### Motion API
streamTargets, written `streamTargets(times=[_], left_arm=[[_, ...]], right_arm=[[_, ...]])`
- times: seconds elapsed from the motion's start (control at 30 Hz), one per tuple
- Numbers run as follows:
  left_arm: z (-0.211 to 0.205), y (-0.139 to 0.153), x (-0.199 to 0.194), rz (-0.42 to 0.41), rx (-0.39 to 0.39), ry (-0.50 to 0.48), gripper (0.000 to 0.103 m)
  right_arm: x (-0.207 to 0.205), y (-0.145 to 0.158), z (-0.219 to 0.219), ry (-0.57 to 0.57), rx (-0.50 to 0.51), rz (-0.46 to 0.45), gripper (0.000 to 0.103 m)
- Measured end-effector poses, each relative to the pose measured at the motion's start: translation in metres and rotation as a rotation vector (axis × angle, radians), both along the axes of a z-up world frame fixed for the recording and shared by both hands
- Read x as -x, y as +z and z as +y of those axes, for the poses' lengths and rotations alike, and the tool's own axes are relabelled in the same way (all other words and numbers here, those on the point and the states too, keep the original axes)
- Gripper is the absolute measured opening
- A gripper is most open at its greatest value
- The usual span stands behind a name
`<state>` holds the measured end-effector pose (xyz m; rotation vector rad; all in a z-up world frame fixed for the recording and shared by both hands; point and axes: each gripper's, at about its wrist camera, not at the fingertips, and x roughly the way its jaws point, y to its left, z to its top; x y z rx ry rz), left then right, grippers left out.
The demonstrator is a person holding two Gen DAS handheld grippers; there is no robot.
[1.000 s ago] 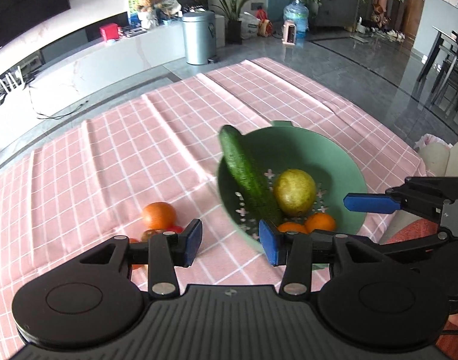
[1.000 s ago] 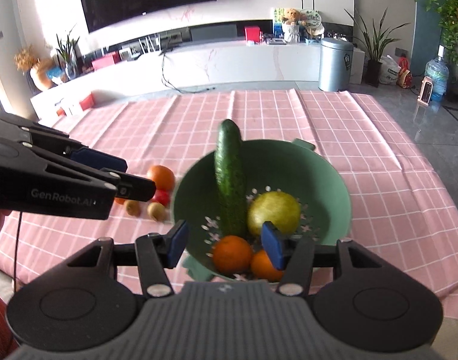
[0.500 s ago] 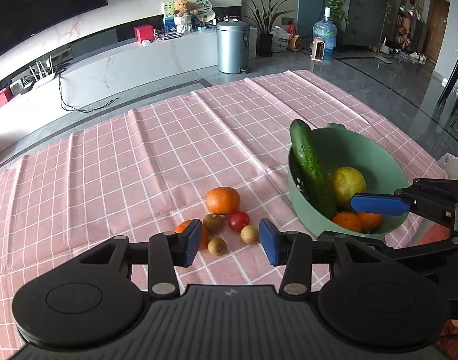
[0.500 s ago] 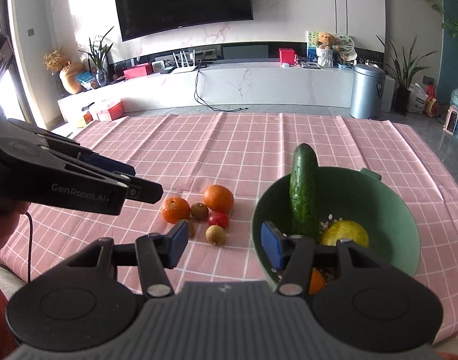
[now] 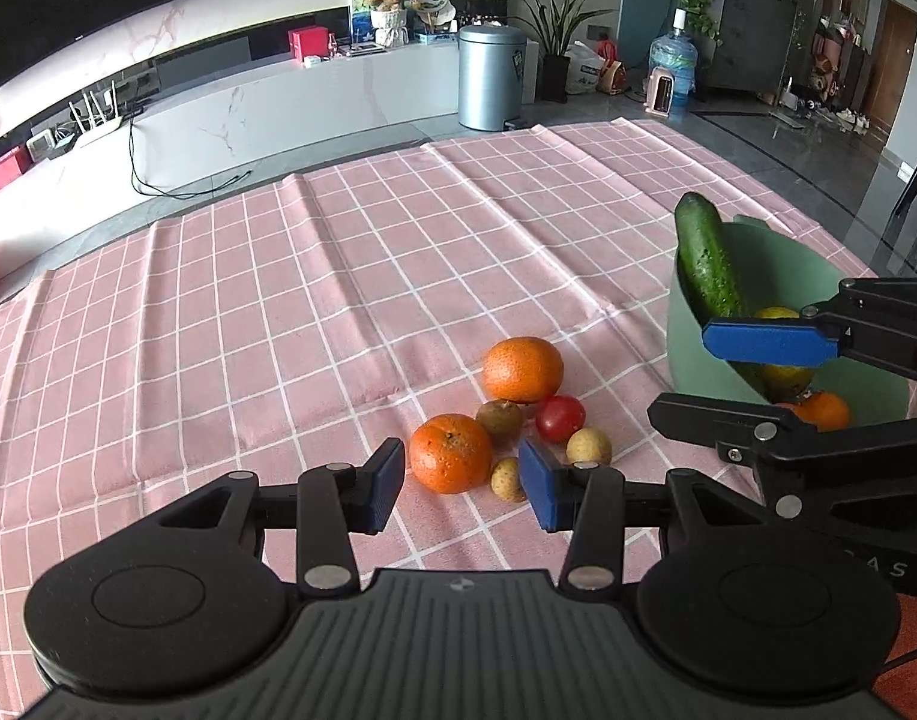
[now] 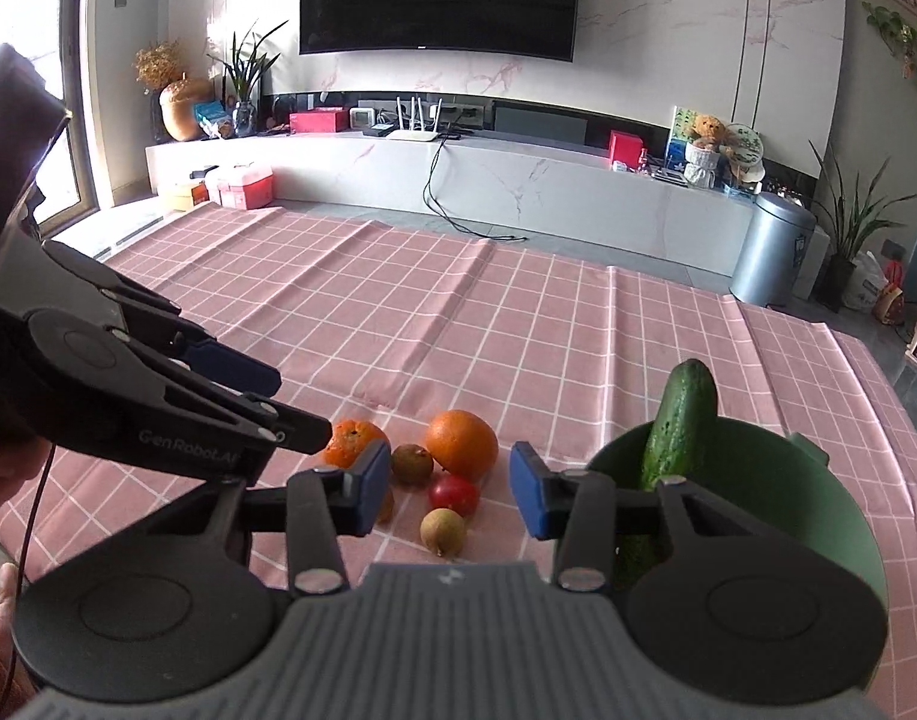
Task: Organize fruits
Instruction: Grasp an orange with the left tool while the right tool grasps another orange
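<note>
A green colander bowl (image 5: 692, 336) (image 6: 818, 498) stands on the pink checked cloth and holds a cucumber (image 5: 707, 258) (image 6: 677, 426), a yellow pear (image 5: 785, 372) and an orange (image 5: 824, 411). Loose fruit lies left of it: two oranges (image 5: 521, 369) (image 5: 451, 451), a tomato (image 5: 559, 417) (image 6: 453, 493), a kiwi (image 5: 499, 417) and two small brown fruits (image 5: 589, 447) (image 5: 506, 479). My left gripper (image 5: 461, 489) is open and empty just before the near orange. My right gripper (image 6: 450, 492) is open and empty over the tomato.
The pink checked tablecloth (image 5: 278, 312) covers the table, with folds across it. Beyond the far edge are a white TV bench (image 6: 518, 180), a metal bin (image 5: 488, 78) and house plants. The right gripper's arm (image 5: 818, 420) crosses in front of the bowl.
Both grippers have swung left, away from the bowl, toward the loose fruit. The fruit pile now lies straight before both. Both stayed open and empty.
</note>
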<state>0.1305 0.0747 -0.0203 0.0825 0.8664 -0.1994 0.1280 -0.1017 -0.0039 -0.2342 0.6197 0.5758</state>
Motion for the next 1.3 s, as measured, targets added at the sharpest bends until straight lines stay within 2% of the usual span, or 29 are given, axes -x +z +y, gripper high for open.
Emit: streamTargets(times=[0.43,0.63,0.9,1.13,1.3], left_arm=[[0.014,-0.033,-0.034,0.107,0.092,0.027,0.052],[0.022,-0.04,-0.047,0.157,0.158,0.066,0.051],[0.037,-0.047,-0.057,0.206,0.287,0.1,0.051],[0.028,-0.046,-0.054,0.196,0.244,0.068,0.047],[0.035,-0.038,-0.051,0.16,0.24,0.088,0.047]], right_arm=[[-0.047,-0.024,0.032,0.128,0.157,0.024,0.036],[-0.071,-0.032,0.041,0.147,0.176,0.069,0.036],[-0.097,-0.035,0.038,0.163,0.119,0.186,0.036],[-0.106,-0.037,0.042,0.208,0.172,0.21,0.036],[-0.109,-0.039,0.045,0.218,0.193,0.22,0.036]])
